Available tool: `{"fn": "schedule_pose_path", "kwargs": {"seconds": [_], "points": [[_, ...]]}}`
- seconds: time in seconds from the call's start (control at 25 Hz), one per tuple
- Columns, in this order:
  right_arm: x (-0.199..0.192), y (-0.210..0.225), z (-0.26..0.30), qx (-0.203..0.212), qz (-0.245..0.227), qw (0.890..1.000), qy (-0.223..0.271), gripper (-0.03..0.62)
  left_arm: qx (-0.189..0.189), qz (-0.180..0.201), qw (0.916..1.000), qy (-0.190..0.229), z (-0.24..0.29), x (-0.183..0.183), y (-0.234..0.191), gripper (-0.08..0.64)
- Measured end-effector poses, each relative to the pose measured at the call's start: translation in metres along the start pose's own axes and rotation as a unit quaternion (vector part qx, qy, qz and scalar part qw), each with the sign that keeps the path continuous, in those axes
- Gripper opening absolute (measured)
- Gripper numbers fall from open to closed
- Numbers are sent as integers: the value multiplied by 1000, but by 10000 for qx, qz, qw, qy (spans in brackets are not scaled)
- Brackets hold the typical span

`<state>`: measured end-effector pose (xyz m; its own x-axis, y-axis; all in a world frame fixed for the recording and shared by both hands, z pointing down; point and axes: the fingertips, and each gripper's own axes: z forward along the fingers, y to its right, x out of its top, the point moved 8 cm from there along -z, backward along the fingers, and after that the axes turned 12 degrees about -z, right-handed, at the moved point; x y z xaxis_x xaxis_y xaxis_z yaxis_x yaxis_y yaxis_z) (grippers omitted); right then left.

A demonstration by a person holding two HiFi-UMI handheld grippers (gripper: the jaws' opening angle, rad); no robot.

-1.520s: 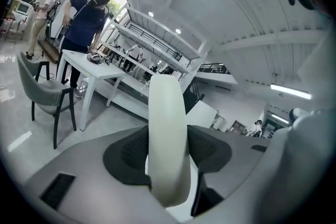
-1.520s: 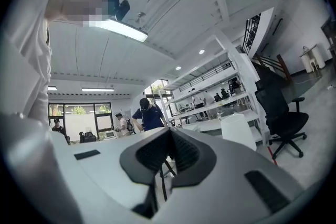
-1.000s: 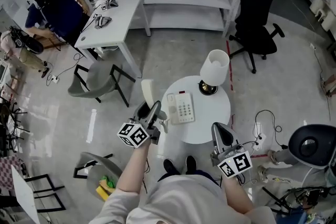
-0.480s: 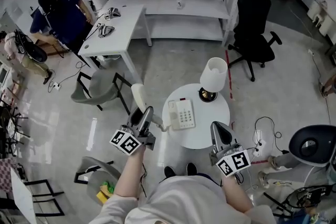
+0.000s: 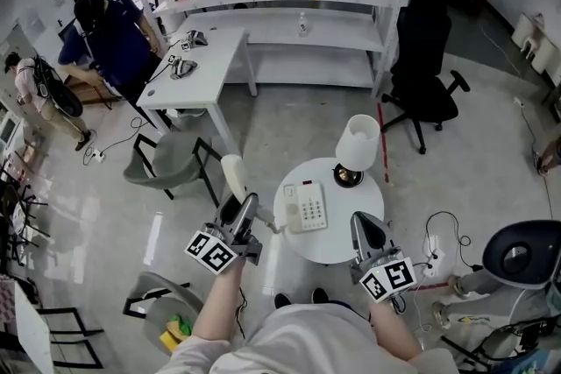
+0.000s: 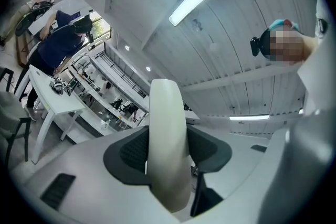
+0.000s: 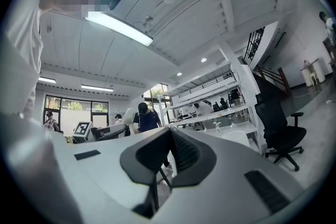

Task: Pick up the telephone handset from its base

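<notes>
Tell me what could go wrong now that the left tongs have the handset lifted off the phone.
1. The left tongs grip the smooth, curved handset across one narrow band, so it might pivot or slip.
2. What looks like a cord runs back to the phone base, which sits near the edge of the round table; pulling farther could drag it off or jolt the lamp behind it.

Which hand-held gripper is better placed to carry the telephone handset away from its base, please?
Left. The left hand-held gripper is clamped on the white handset, which is held off the base. The right hand-held gripper is shut and empty, by the table.
</notes>
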<state>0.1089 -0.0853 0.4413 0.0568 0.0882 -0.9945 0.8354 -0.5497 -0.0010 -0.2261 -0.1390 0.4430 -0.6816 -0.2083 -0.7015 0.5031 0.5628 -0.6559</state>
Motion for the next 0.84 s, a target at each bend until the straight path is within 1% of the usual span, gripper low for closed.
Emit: {"fn": "schedule_pose_path", "kwargs": {"seconds": [0.2,0.6,0.84], "points": [[-2,-2,0,15,-11,10000,19,6,-85,-68,9999,62,-1,2,3,222],[-1,-2,0,43,-11,10000,19,6,-147,66,9999,26,0,5,9,222],[-4,-3,-1,60,-9,10000,16,6,-169,81,9998,14,-1,3,10,222]]}}
